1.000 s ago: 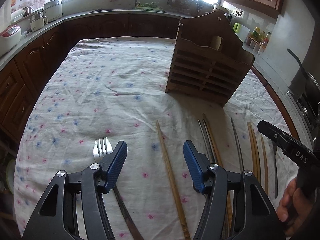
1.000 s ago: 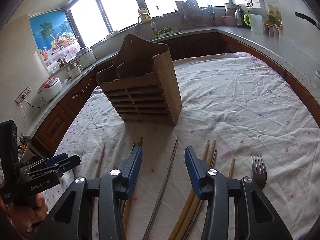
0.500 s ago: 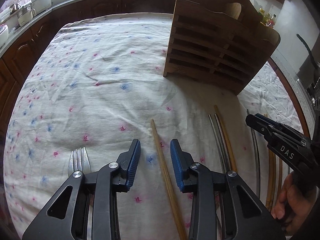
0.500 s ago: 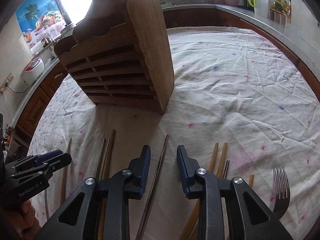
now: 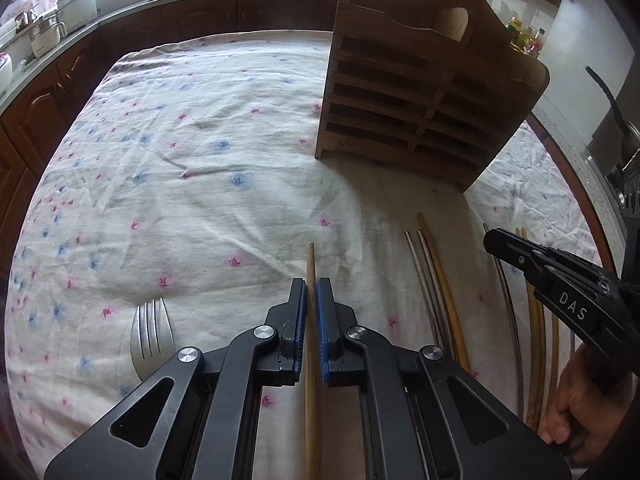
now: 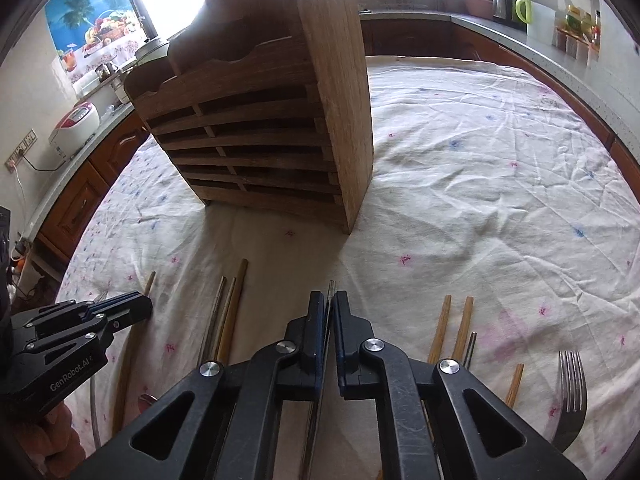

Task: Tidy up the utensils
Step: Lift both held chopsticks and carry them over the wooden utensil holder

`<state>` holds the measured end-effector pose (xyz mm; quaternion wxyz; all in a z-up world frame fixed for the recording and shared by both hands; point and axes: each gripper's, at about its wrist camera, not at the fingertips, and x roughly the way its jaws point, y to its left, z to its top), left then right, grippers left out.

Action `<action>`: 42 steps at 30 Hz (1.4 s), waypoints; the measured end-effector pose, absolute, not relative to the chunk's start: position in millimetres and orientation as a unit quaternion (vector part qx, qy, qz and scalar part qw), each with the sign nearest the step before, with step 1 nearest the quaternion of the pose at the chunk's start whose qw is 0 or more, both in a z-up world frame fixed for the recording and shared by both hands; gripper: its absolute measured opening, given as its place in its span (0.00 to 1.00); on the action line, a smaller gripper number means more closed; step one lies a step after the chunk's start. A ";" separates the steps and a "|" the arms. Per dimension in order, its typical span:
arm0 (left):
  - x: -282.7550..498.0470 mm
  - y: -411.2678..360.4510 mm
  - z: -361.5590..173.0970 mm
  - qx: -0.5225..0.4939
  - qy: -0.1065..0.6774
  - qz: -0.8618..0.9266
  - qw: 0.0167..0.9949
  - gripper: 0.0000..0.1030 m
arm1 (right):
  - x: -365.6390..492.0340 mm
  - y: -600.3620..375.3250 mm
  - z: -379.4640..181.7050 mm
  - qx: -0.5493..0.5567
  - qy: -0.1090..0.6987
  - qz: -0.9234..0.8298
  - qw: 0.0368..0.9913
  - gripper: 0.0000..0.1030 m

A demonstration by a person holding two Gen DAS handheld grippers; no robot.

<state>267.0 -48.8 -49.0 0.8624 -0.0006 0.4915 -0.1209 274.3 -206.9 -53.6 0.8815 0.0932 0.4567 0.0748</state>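
Note:
A slatted wooden utensil holder [image 5: 424,96] [image 6: 264,120] stands upright on the flowered tablecloth. In the left wrist view my left gripper [image 5: 311,286] is shut on a wooden chopstick [image 5: 311,258] lying on the cloth, whose tip pokes out past the blue pads. In the right wrist view my right gripper [image 6: 329,298] is shut on a thin metal chopstick [image 6: 330,286]. Each gripper also shows at the edge of the other's view, the right gripper [image 5: 490,240] and the left gripper [image 6: 146,304]. More wooden and metal chopsticks [image 5: 436,280] [image 6: 228,312] lie in rows between them.
One fork [image 5: 150,332] lies left of my left gripper and another fork [image 6: 572,396] lies right of my right gripper. Wooden chopsticks [image 6: 452,328] rest near that fork. Kitchen counters with appliances ring the table [image 5: 160,140]. A hand [image 5: 580,408] holds the right gripper.
Both grippers moved forward and down toward the cloth and their jaws went from wide apart to shut, the left on a wooden chopstick, the right on a metal one.

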 end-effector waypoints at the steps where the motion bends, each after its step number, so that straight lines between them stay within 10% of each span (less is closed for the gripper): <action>1: 264.1 -47.1 -45.0 -0.003 0.487 -0.123 0.865 0.05 | 270.5 -207.2 -48.5 0.099 0.452 0.080 0.883 0.05; 42: 185.3 18.0 121.0 -0.095 0.287 -0.161 0.940 0.05 | 193.7 -230.8 117.9 0.146 0.242 0.120 0.952 0.04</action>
